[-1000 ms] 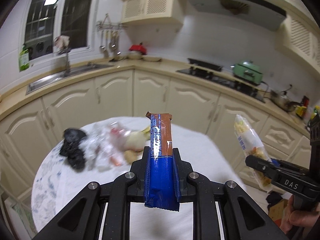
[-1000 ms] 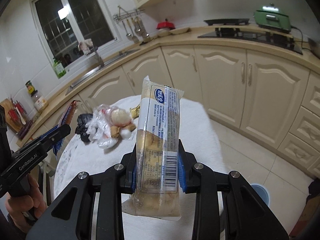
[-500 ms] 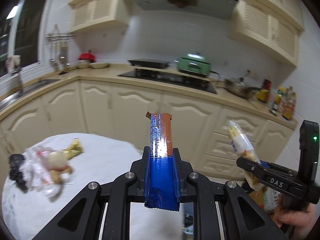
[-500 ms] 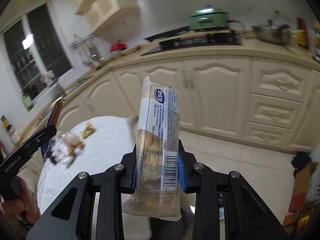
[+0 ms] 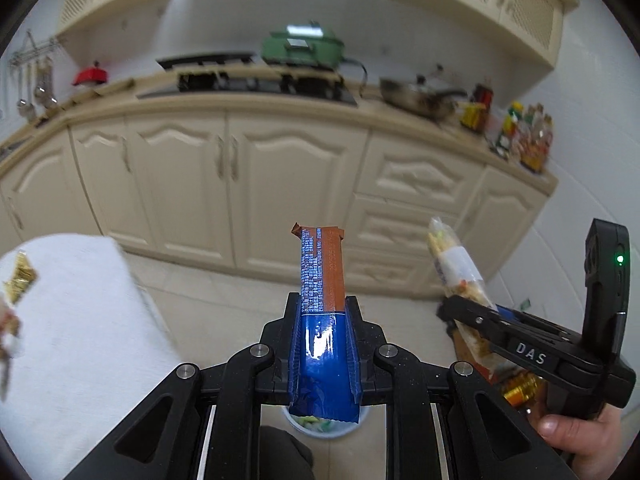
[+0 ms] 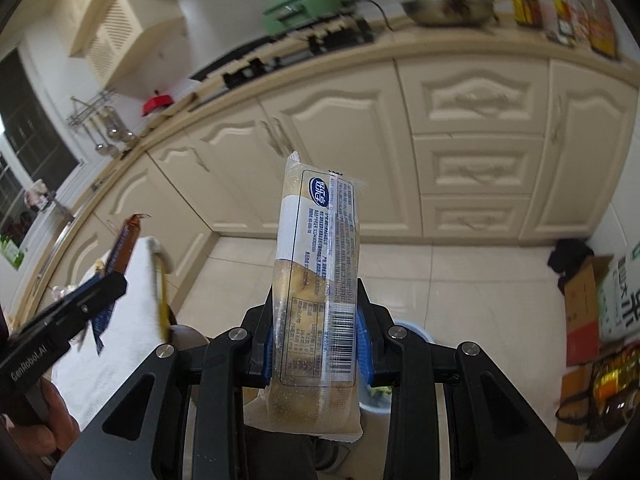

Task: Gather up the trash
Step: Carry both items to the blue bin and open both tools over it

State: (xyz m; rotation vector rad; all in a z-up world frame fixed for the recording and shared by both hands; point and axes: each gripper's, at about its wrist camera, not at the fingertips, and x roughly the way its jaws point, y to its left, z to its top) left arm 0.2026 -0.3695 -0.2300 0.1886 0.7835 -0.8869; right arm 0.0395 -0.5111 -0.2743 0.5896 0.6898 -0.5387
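My left gripper (image 5: 323,312) is shut on a blue and brown snack wrapper (image 5: 322,280) that stands upright between the fingers. My right gripper (image 6: 318,312) is shut on a clear bread wrapper with a barcode (image 6: 318,280). Each gripper shows in the other's view: the right one with its wrapper (image 5: 460,276) and the left one with its wrapper (image 6: 120,248). A small bin (image 5: 320,426) sits on the floor just below both grippers, mostly hidden by them; it also shows in the right wrist view (image 6: 376,398). More trash (image 5: 18,280) lies on the white round table (image 5: 80,320) at the left.
Cream kitchen cabinets (image 5: 248,184) run along the back under a counter with a green pot (image 5: 302,46) and a wok (image 5: 420,96). Cardboard boxes (image 6: 592,308) and a black item (image 6: 568,256) sit on the tiled floor at right.
Both grippers have swung right, away from the table and towards the floor, with their wrappers still held. The bin has come into view below them.
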